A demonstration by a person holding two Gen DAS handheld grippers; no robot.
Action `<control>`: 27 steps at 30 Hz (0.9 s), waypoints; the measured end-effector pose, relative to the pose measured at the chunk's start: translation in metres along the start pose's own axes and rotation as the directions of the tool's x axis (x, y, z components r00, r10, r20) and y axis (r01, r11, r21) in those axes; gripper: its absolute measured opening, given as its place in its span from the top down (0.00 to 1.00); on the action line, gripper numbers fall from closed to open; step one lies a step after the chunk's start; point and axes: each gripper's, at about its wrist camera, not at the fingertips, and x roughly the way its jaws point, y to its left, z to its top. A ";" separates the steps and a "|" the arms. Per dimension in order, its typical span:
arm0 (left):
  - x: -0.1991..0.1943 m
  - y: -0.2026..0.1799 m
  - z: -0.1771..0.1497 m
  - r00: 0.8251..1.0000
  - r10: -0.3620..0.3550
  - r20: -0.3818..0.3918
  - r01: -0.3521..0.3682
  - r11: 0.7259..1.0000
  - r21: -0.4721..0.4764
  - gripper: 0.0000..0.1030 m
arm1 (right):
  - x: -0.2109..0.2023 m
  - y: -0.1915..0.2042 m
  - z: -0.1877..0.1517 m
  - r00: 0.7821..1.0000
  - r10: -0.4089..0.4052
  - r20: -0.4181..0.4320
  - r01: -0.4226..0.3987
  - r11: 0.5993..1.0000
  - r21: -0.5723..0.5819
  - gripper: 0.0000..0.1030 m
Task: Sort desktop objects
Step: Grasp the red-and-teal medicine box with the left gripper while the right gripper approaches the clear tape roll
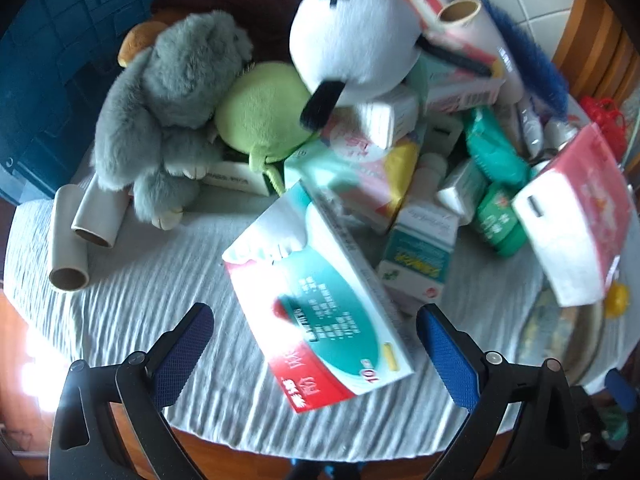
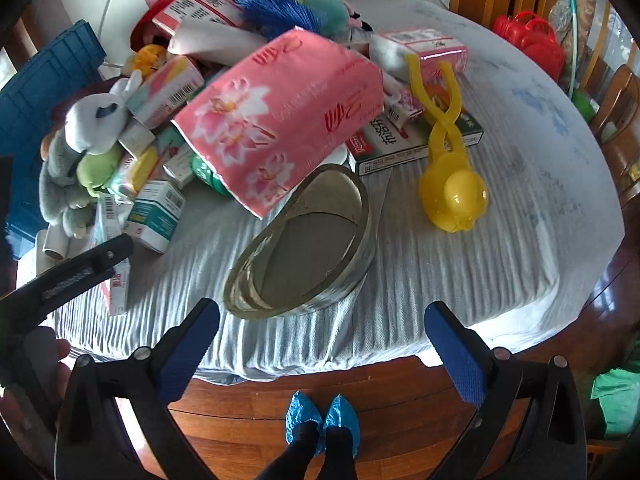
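A heap of desktop objects covers the grey cloth. My left gripper is open, and the near end of a white, teal and red medicine box lies between its fingers without touching them. Behind it sit a grey plush, a green plush and a white round plush. My right gripper is open and holds nothing, just short of a round glass dish. A pink tissue pack leans tilted over the dish's far rim.
A yellow duck clamp lies right of the dish. Two cardboard tubes lie at the left, next to a blue crate. Several small boxes and bottles fill the middle. Red toys and wooden chairs stand at the far right. A person's feet are below the table's edge.
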 end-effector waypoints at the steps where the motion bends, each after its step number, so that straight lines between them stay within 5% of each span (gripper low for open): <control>1: 0.004 0.002 -0.003 1.000 0.010 -0.012 -0.010 1.000 0.003 0.02 | 0.004 0.000 0.001 1.000 0.003 -0.005 -0.003 1.000 0.001 0.00; 6: 0.012 0.017 -0.016 0.999 0.010 -0.042 -0.010 1.000 -0.012 0.29 | 0.023 0.006 0.008 1.000 0.021 -0.015 -0.021 1.000 0.004 0.00; 9: 0.008 0.026 -0.017 0.998 0.068 -0.017 -0.068 0.997 -0.019 0.29 | 0.037 0.012 0.010 0.999 0.024 -0.021 -0.025 1.000 -0.003 0.00; 27: -0.008 0.029 -0.034 0.998 0.062 0.022 -0.061 0.998 -0.015 0.30 | 0.055 0.007 0.018 0.999 0.013 0.037 -0.012 0.999 -0.037 0.00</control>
